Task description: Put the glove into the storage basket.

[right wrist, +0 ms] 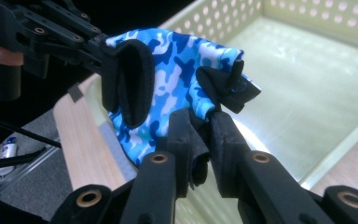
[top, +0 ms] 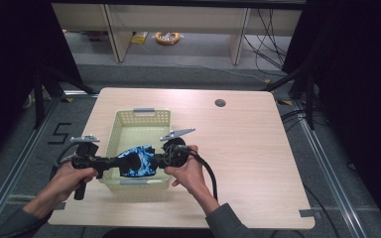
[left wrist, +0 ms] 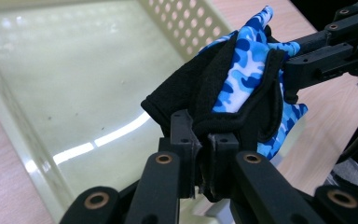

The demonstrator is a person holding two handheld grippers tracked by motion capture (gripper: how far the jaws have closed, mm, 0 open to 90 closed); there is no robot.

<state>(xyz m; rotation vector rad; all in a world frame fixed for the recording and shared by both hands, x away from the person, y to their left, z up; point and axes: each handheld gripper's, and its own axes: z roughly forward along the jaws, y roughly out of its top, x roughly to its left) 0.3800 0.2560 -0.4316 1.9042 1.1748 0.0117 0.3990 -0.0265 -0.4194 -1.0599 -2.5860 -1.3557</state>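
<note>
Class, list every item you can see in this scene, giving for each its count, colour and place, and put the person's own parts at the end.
Glove: one, blue camouflage with black trim, held in the air over the basket's near end, pinched from both sides.
Basket: one, pale yellow-green, perforated walls, on the table left of centre; nothing lies on its floor.
Table: one, light wood, with a round dark hole near its far edge.
Cable reel: one, yellow, on the floor beyond the table.
Left gripper: one, black, shut on the glove's black edge.
Right gripper: one, black, shut on the glove's opposite edge.
Hands: two, in grey sleeves, one on each gripper's handle.
</note>
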